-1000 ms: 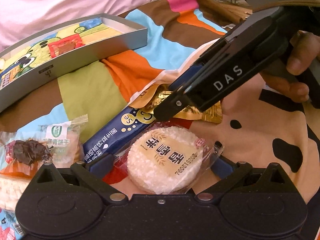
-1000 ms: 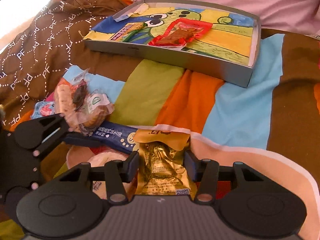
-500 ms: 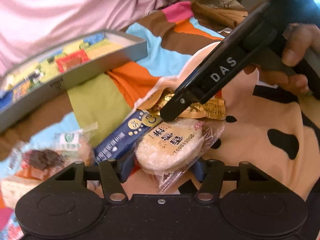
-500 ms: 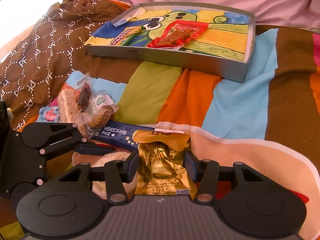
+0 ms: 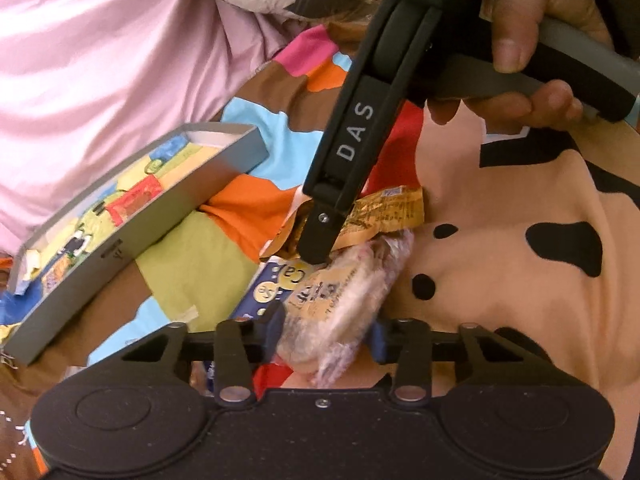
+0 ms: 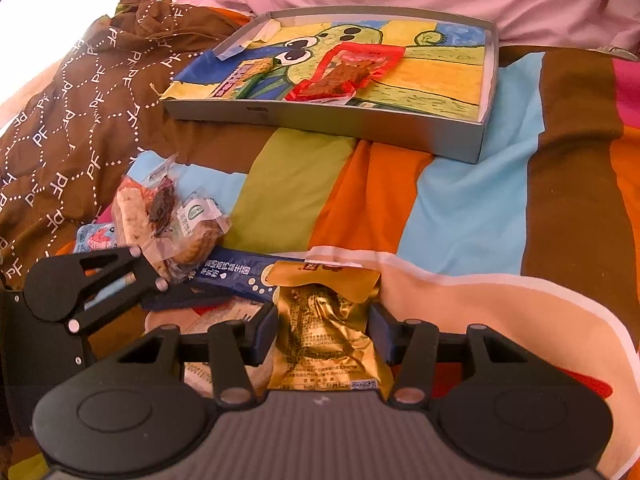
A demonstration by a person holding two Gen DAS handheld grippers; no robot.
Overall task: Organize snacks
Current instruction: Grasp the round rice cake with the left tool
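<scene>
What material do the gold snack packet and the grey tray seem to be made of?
Gold packet: probably metallised plastic foil, shiny; it shows sharp crinkles and bright glints. Grey tray: probably cardboard, matte; thin straight walls with folded corners, and a printed cartoon inside.

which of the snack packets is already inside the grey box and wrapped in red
The red-wrapped snack lying in the grey box, right of the other packet there; the gold pouch and rice cracker are in the grippers.

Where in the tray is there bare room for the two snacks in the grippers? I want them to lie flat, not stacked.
The tray is bare along its right side, on the yellow and blue drawing right of the red packet. Its left is crowded: the red packet sits mid-tray, and a long bar lies left of it.
</scene>
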